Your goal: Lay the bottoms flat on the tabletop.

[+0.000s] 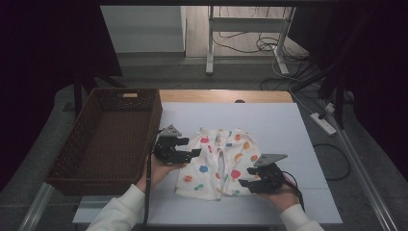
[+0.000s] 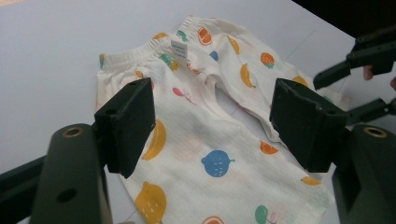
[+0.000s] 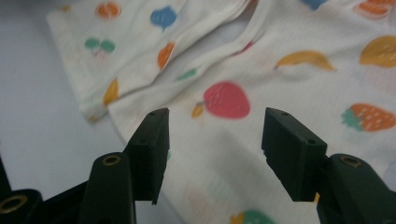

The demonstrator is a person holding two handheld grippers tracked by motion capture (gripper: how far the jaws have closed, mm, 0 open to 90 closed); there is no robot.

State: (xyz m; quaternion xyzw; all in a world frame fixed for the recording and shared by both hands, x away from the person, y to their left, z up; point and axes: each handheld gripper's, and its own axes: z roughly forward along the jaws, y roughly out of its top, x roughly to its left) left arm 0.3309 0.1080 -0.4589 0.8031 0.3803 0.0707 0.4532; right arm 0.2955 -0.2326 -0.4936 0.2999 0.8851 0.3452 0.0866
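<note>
A small pair of cream shorts (image 1: pixel 219 161) printed with coloured fruit lies flat on the white table top, waistband at the far side, leg hems toward me. My left gripper (image 1: pixel 195 147) hovers at the shorts' left edge, jaws open and empty; in the left gripper view the shorts (image 2: pixel 205 130) spread beyond its jaws (image 2: pixel 210 126). My right gripper (image 1: pixel 244 178) sits at the right leg's hem, open, nothing pinched. In the right gripper view the fabric (image 3: pixel 261 79) with a red strawberry lies just ahead of the open jaws (image 3: pixel 215 140).
A brown woven basket (image 1: pixel 86 144) stands empty at the table's left, close to my left hand. The white table top (image 1: pixel 288 125) stretches bare to the right and behind the shorts. Table legs and cables lie on the floor beyond.
</note>
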